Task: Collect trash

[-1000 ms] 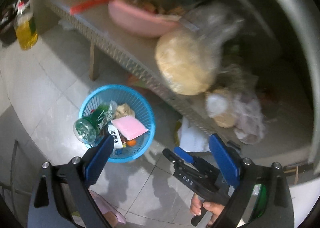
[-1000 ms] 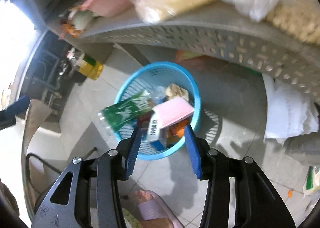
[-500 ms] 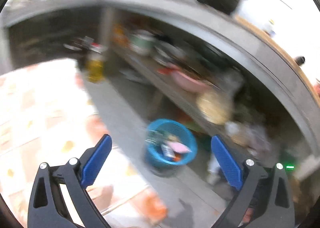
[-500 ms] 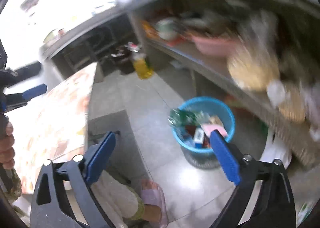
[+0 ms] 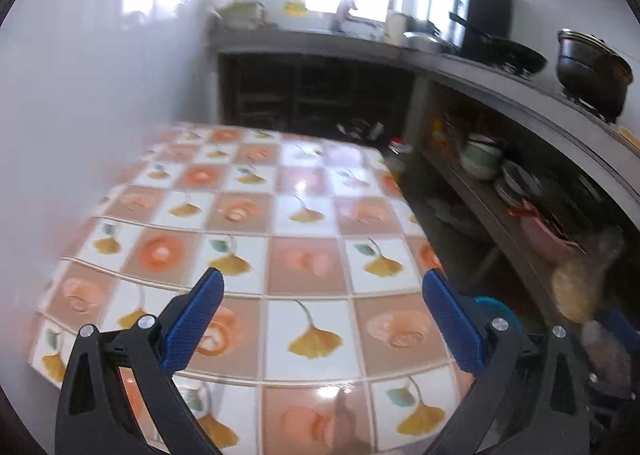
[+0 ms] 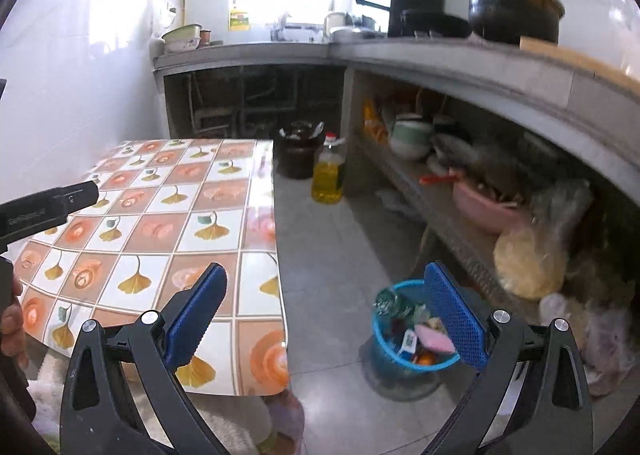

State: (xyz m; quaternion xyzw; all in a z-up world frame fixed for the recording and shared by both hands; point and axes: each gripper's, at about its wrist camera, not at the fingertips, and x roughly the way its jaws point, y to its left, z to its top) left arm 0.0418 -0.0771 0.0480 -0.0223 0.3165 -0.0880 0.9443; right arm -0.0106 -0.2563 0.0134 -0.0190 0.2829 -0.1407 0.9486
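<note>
A yellow oil bottle stands on the floor beside the leaf-patterned table; a black pot sits above a pink basin.

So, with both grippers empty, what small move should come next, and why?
Probably sweep one gripper slowly around to look for more trash. The left gripper and the right gripper, whose jaws have just been opening, stand open and empty; the table shows no litter here; the blue basket on the floor is already filled.
</note>
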